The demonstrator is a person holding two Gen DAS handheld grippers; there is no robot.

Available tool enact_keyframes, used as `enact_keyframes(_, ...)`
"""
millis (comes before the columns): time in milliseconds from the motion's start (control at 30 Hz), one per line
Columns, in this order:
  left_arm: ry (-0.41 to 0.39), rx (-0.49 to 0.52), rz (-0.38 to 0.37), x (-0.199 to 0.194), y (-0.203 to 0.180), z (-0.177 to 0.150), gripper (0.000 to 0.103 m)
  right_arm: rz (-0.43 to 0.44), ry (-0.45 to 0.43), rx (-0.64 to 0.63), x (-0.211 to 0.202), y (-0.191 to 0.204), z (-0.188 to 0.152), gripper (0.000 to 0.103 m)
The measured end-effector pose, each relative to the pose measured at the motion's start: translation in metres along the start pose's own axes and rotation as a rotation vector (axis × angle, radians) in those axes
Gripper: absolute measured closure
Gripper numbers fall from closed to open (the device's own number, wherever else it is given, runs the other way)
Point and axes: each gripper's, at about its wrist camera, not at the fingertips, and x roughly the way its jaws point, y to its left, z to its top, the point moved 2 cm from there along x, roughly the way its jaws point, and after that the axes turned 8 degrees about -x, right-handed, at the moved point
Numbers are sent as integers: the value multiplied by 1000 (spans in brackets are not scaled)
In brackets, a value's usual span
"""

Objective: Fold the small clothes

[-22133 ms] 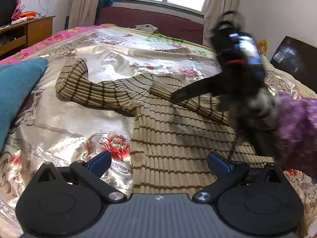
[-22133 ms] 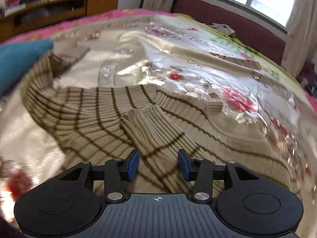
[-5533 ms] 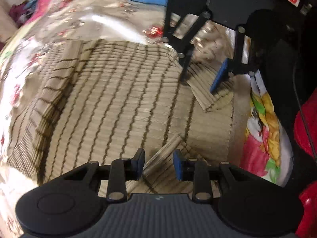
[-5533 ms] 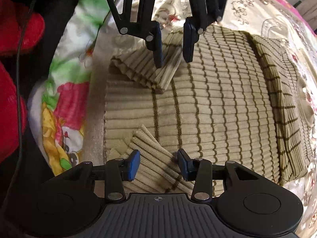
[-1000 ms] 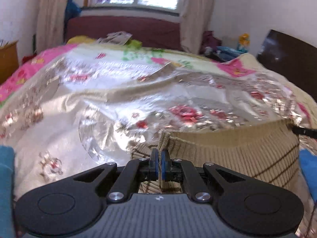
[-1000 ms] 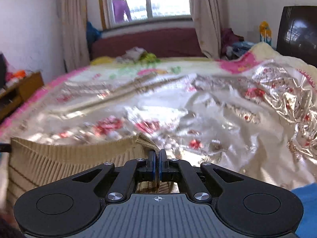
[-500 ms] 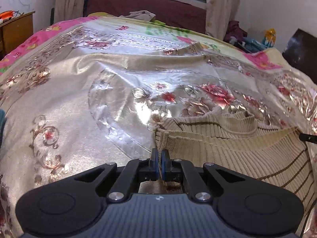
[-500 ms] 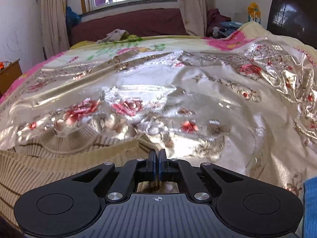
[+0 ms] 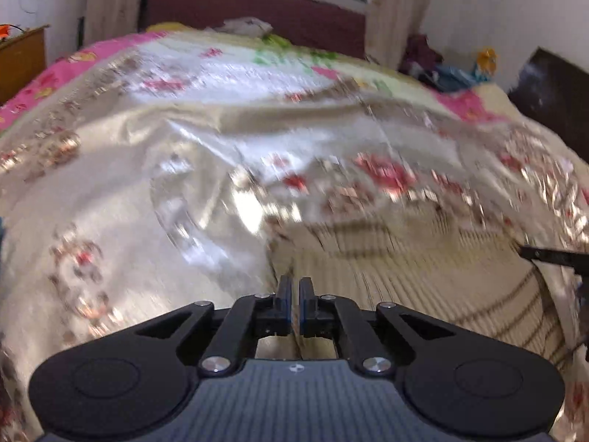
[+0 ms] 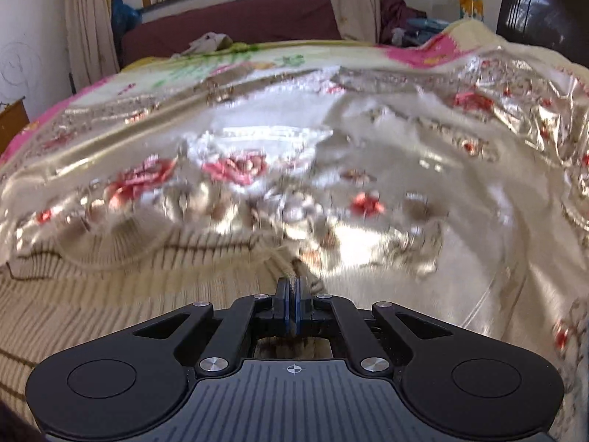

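Observation:
A beige ribbed sweater with thin brown stripes [image 9: 423,269] lies folded on the shiny floral bedspread [image 9: 184,169]. My left gripper [image 9: 295,294] sits low at the sweater's left corner, its blue pads a narrow gap apart with no cloth between them. In the right wrist view the sweater [image 10: 110,294] spreads left, and my right gripper [image 10: 293,294] is shut on its right corner, cloth pinched between the pads. The right gripper's tip [image 9: 548,256] shows at the far right of the left wrist view. Both views are motion-blurred.
A dark red headboard or sofa [image 10: 235,22] and a window with curtains stand beyond the bed. A wooden cabinet [image 9: 22,59] is at the left. A dark wooden panel [image 10: 545,11] stands at the right. Loose clothes [image 10: 206,42] lie at the bed's far end.
Both grippers have lowered the folded-over hem onto the sweater. The left pads have parted slightly and let go of the cloth; the right one still pinches its corner.

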Motion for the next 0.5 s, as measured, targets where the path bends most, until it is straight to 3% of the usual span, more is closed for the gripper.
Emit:
enact_keyframes(167,36,-21,-25,17,-10,-8,87,17,5,9,-2,-2,1,101)
enact_keyframes(233,32,-26,-42,18,-14,-9,67,25,9,12,-2,-4,1,100)
enact_keyframes(267,34,-21,-43,20,-17,-10,63,27,9,14,-1,-4,1,100)
enact_keyframes(467,36,13,-12,22,-23,-13,63,49,12,25,-2,-4,-3,97)
enact_keyframes(500,35,27,5,23,-24,-12,69,50,15,19,-1,-4,-3,94)
